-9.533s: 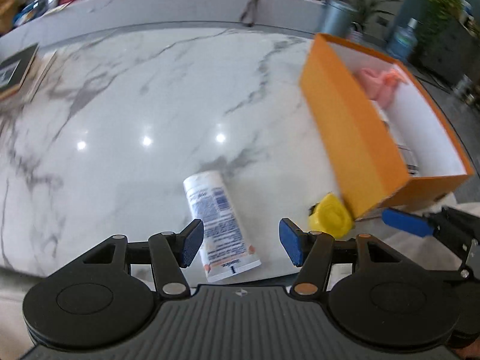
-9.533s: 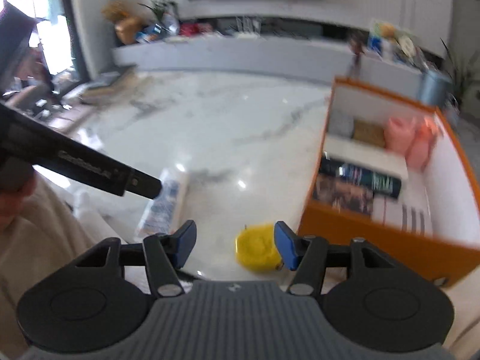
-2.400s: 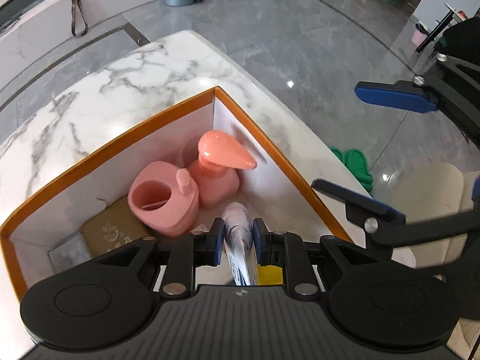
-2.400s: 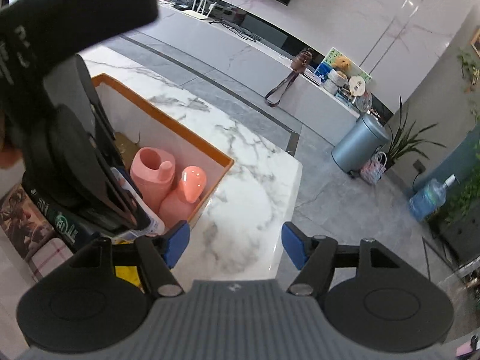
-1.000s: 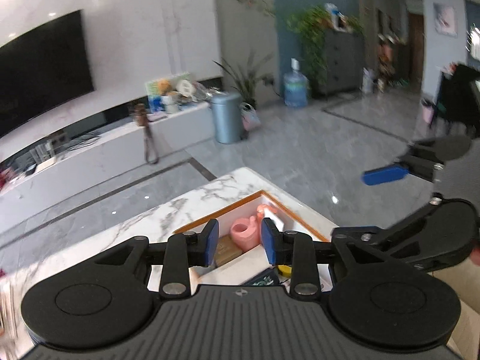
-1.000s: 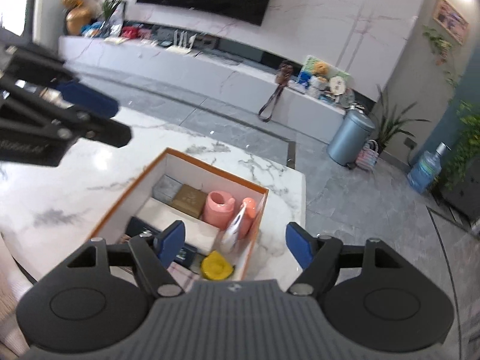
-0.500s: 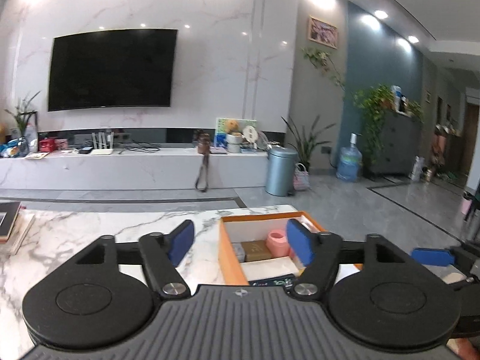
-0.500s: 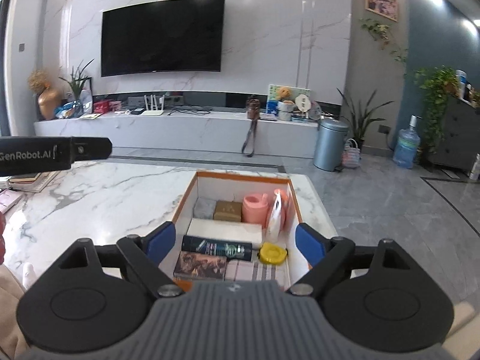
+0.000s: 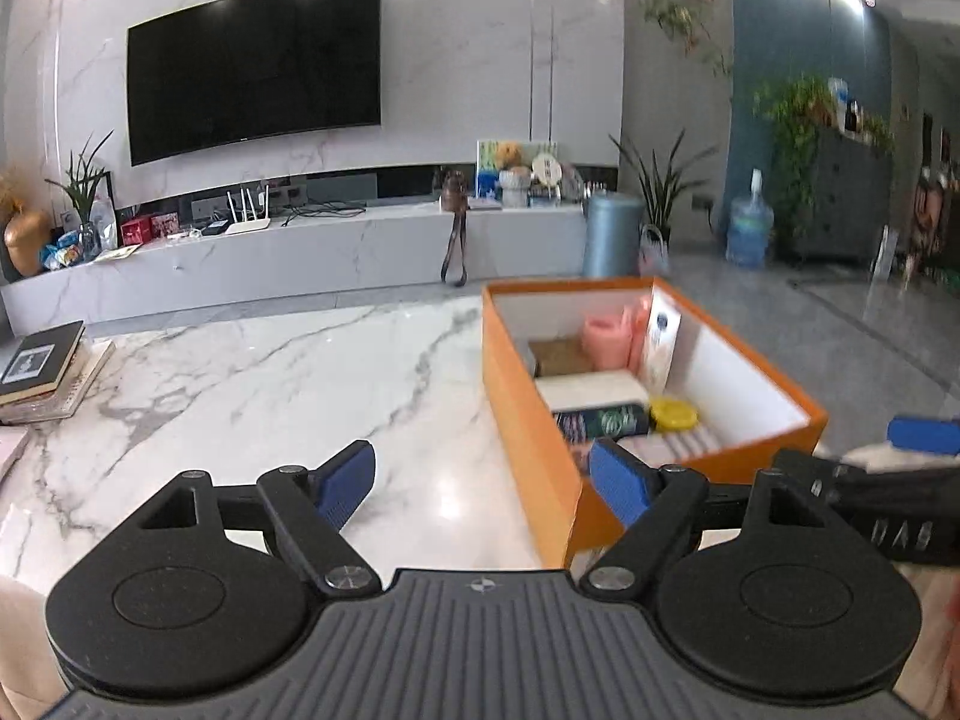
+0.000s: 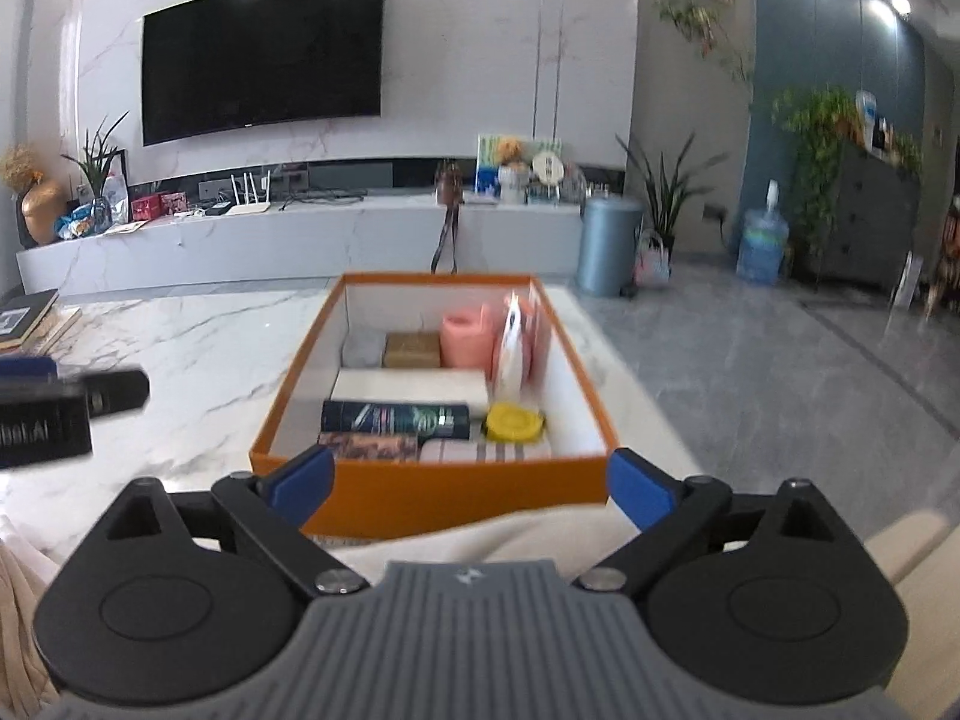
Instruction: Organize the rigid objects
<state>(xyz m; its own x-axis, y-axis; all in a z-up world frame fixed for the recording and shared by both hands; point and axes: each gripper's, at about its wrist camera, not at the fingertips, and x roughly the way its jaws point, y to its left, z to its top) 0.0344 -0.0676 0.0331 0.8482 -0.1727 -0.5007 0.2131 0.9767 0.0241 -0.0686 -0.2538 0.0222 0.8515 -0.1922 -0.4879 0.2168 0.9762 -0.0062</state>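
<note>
A: Left wrist view first. What's the left gripper [image 9: 483, 474] doing?

B: Its jaws have just been opening and now stand wide apart, with nothing between them. Behind the gap is bare marble table [image 9: 270, 384] and the near corner of the orange box [image 9: 528, 420].

A: And the box's contents?

B: The white tube [image 9: 660, 348] stands on end, leaning against the right wall, just beside the pink bottles [image 9: 612, 339]. The yellow tape [image 9: 673, 413] lies nearer, next to a dark can [image 9: 600, 423]. A brown pack [image 9: 561, 355] and a white block [image 9: 591, 391] sit further in. The right gripper's blue pad [image 9: 924, 435] shows at the right edge.

A: Right wrist view?

B: The right gripper [image 10: 471, 480] is also spread wide and empty; its jaws have just been opening too. It looks straight at the box [image 10: 456, 495] from the near end, with pale cloth [image 10: 480, 534] just below the pads.

A: Same layout inside?

B: Yes: tube [image 10: 513, 348] upright by the right wall, tape [image 10: 515, 423] below it, can [image 10: 396, 420] lying crosswise, bottles [image 10: 467, 339] at the back. The left gripper [image 10: 66, 414] shows at the left, over the table [image 10: 198, 360]. Books [image 10: 33, 315] lie at the far left edge.
</note>
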